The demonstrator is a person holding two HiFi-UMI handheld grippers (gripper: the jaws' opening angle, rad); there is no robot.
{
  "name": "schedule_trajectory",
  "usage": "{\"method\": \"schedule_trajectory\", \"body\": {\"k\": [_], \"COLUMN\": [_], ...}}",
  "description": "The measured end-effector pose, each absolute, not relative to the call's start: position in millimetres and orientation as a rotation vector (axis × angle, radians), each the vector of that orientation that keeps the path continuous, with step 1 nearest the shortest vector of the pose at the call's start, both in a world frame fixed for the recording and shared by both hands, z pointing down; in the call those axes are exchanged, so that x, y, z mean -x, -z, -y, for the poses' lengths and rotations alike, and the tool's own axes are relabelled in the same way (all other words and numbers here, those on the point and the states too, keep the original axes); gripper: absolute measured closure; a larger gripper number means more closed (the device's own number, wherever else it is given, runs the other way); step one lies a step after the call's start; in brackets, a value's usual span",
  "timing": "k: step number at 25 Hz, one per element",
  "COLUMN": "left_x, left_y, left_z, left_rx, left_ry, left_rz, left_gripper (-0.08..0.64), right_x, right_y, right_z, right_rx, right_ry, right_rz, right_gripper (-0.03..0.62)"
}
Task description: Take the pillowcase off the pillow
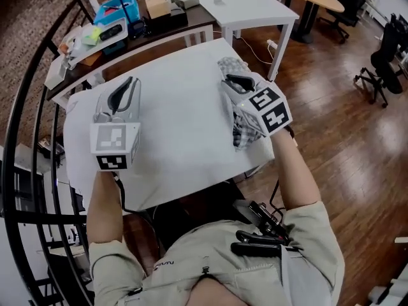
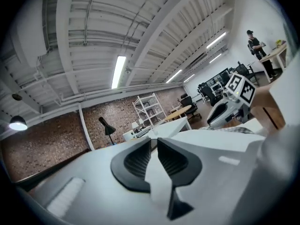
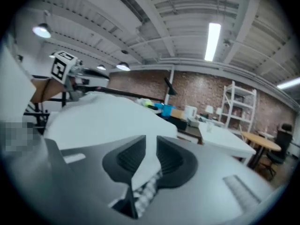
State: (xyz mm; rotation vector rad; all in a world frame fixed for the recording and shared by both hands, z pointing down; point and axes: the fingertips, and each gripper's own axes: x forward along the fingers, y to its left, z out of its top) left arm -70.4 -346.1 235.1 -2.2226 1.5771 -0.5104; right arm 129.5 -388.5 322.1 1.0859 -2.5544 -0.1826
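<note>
A big white pillow in its white pillowcase [image 1: 178,126] lies over the small table and covers most of it. Grey checked fabric [image 1: 237,65] is bunched at its right edge. My left gripper [image 1: 125,85] is at the pillow's left side; in the left gripper view its jaws [image 2: 153,146] stand almost together, with a strip of white fabric pinched between the pads. My right gripper [image 1: 231,80] is at the right edge, over the checked fabric. In the right gripper view its jaws [image 3: 151,149] stand slightly apart, and a fold of white and checked cloth hangs loosely between them.
Behind the pillow stands a dark desk with a blue box [image 1: 118,8] and clutter, and beyond it a white table [image 1: 255,5]. A black railing [image 1: 25,107] runs down the left. Office chairs [image 1: 382,62] stand on the wooden floor at the right.
</note>
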Motion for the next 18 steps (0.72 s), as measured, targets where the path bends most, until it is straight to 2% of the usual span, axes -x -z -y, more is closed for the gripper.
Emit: {"method": "schedule_trajectory", "body": {"k": [3,7,12,18], "left_x": [108.5,176.2,187.4,130.4], "left_y": [-244.5,-298.3,-376.4,-385.4], "left_z": [285.0,243.0,240.8,252.8], "left_rx": [2.158,2.127,2.194,2.271], "left_ry": [0.539,0.624,0.744,0.642], "left_rz": [-1.616,-1.814,-1.862,-1.809], "left_gripper": [0.511,0.522,0.547,0.554], "right_x": [-82.7,-46.5,-61.5,-90.5], "right_y": [-314.4,-371.9,-407.2,-406.9], "right_z": [282.6,219.3,277.5,339.0], "right_rx": [-0.773,-0.456,-0.733,-1.034], "right_ry": [0.337,0.361,0.381,0.312], "right_rz": [2.655,2.539,2.387,2.334], "right_gripper": [0.556,0.578,0.588,0.589]}}
